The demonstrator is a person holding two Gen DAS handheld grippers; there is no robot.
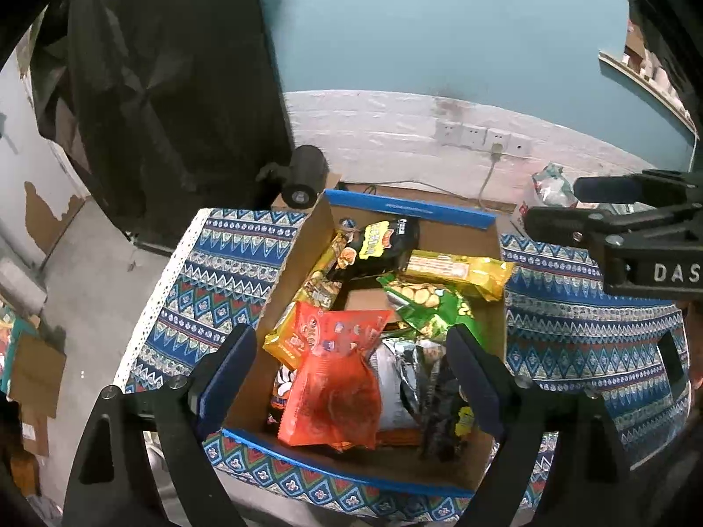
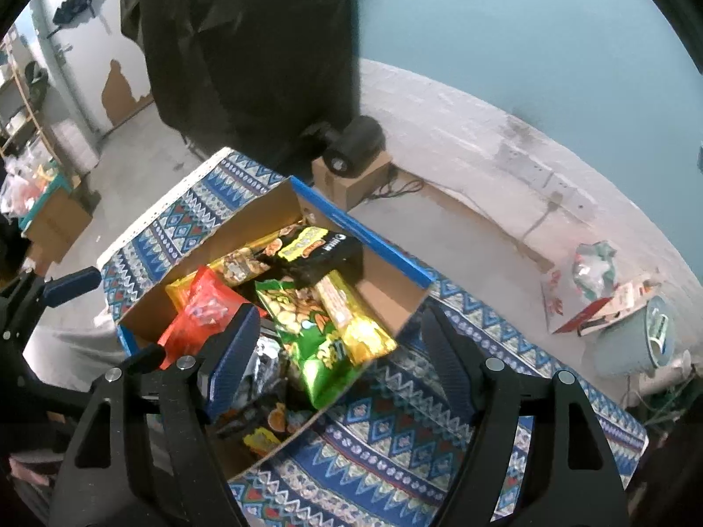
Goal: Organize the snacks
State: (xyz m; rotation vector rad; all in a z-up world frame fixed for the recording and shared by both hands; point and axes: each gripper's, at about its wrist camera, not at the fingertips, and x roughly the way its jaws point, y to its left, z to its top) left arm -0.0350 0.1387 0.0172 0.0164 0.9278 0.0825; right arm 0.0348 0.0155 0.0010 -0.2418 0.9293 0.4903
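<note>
A cardboard box (image 1: pixel 303 246) (image 2: pixel 391 294) with blue edges holds several snack packs on a patterned cloth. An orange-red pack (image 1: pixel 334 377) (image 2: pixel 197 312) lies at the near side, a green pack (image 1: pixel 426 303) (image 2: pixel 307 320) in the middle, a yellow bar (image 1: pixel 461 272) (image 2: pixel 351 316) and a black pack (image 1: pixel 382 241) (image 2: pixel 320 250) farther back. My left gripper (image 1: pixel 347 377) is open and empty, just above the orange-red pack. My right gripper (image 2: pixel 338 369) is open and empty, over the box's right side; it also shows in the left wrist view (image 1: pixel 615 219).
The patterned tablecloth (image 1: pixel 228 272) (image 2: pixel 395 430) covers the table. A black camera (image 1: pixel 303 175) (image 2: pixel 351 145) sits on a small cardboard box behind. A pale bin (image 2: pixel 637 338) with rubbish stands on the floor at right. Wall sockets (image 1: pixel 479 136) are behind.
</note>
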